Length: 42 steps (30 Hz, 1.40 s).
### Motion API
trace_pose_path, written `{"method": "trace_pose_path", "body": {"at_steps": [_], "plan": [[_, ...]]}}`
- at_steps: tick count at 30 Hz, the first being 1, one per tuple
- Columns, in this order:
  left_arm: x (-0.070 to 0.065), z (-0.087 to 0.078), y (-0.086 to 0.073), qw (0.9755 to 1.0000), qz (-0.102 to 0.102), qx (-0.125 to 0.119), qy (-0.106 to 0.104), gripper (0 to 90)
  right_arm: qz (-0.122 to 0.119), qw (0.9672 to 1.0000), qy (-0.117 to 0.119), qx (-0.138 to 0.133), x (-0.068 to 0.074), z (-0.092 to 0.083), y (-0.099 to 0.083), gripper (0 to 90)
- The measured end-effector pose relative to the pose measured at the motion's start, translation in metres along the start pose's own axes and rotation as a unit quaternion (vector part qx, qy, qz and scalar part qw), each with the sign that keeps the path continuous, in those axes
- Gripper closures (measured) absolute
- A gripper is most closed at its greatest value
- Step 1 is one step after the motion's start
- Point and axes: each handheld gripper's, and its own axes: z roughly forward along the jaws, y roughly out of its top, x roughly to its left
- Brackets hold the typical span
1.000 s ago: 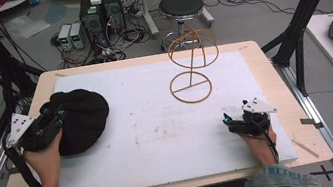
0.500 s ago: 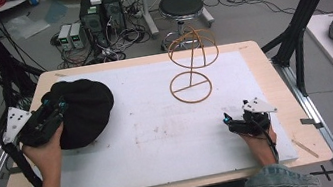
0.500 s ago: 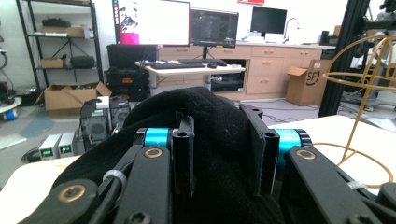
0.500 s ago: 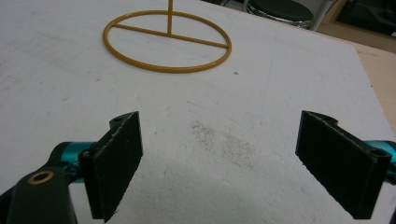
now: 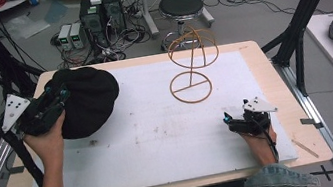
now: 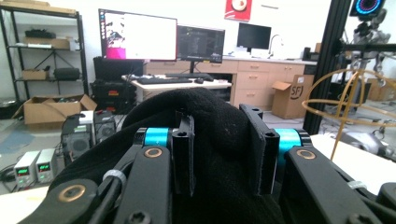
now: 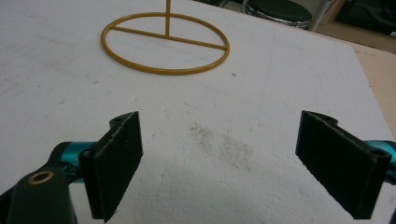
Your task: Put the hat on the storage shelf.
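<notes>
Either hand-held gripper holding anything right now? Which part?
The left hand-held gripper is shut on the black hat, pinching a fold of fabric at its left edge. The right hand-held gripper is open, holding nothing.

A wooden table (image 5: 271, 64) carries a white mat (image 5: 161, 140), with a yellow wire stand (image 5: 190, 69) standing on it

Black hat (image 5: 85, 100) lifted, near wire stand (image 5: 190, 67)
</notes>
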Motion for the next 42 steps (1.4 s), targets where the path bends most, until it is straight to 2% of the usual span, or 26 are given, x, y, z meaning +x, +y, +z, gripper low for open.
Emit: {"method": "trace_pose_path", "body": {"at_steps": [9, 12, 16, 22, 29, 38, 42], "plan": [[-0.006, 0.012, 0.022, 0.9998, 0.003, -0.012, -0.015, 67.7, 0.002, 1.0, 0.001, -0.001, -0.001, 0.0, 0.0, 14.5], [-0.01, 0.018, 0.033, 0.9995, 0.01, -0.017, -0.023, 67.8, 0.001, 1.0, 0.001, -0.002, -0.001, 0.0, 0.0, 14.5], [-0.021, 0.03, 0.048, 0.9989, 0.018, -0.024, -0.035, 67.8, 0.002, 1.0, 0.0, -0.003, -0.002, 0.0, 0.0, 14.5], [-0.029, 0.041, 0.058, 0.9981, 0.02, -0.031, -0.05, 67.8, 0.006, 1.0, 0.002, -0.003, -0.001, -0.001, 0.0, 14.5], [-0.048, 0.063, 0.076, 0.996, 0.03, -0.042, -0.073, 67.8, 0.007, 1.0, 0.002, -0.003, -0.002, -0.001, 0.0, 14.5], [-0.064, 0.082, 0.087, 0.9936, 0.021, -0.054, -0.097, 67.8, 0.006, 1.0, 0.002, -0.005, -0.003, 0.0, 0.0, 14.5], [-0.071, 0.089, 0.09, 0.9922, 0.011, -0.062, -0.108, 67.8, 0.007, 1.0, 0.003, -0.004, -0.003, 0.0, 0.0, 14.5]]}}
